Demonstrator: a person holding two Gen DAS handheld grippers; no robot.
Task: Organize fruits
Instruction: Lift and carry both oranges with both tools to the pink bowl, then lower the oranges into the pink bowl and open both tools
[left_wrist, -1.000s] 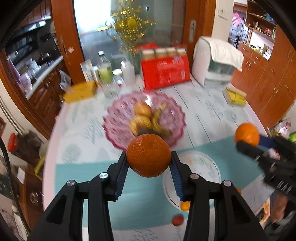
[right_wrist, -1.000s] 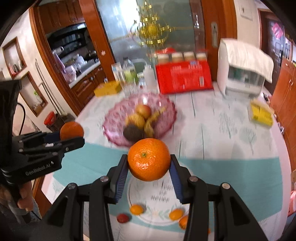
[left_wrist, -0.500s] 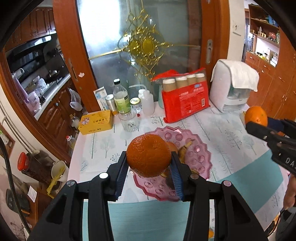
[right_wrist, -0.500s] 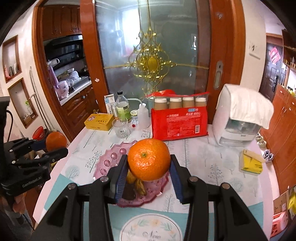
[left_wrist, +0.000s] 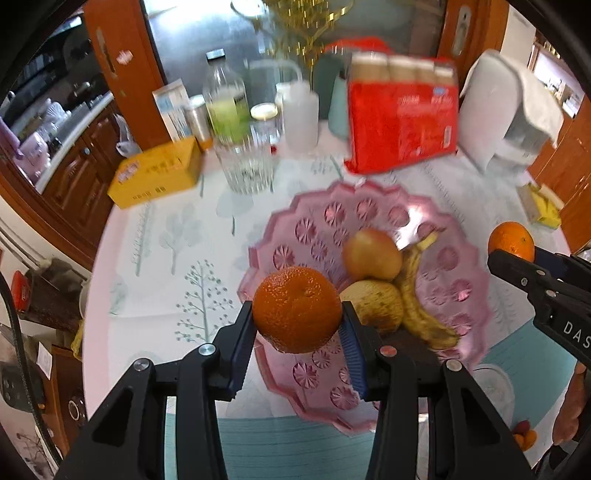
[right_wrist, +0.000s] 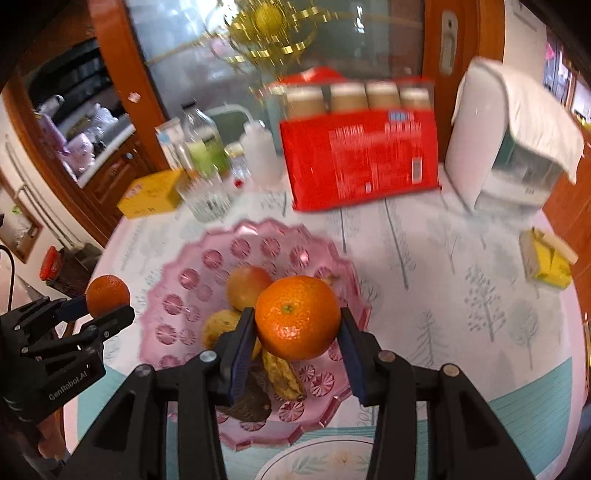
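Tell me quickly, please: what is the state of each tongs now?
Left tongs: closed on an orange, above the pink bowl.
Right tongs: closed on another orange, also above the bowl.

On the bench (right_wrist: 461, 266) the bowl (right_wrist: 177, 280) sits near, holding an apple (right_wrist: 245, 286), pear (right_wrist: 221, 326) and banana (right_wrist: 282, 376), with the glass (right_wrist: 207, 199) and box (right_wrist: 151, 194) far left, the pack (right_wrist: 360, 162) behind and the dispenser (right_wrist: 491, 147) far right.

Dark fruit (right_wrist: 251, 402) in pink bowl (right_wrist: 173, 295) half hidden behind jaws.
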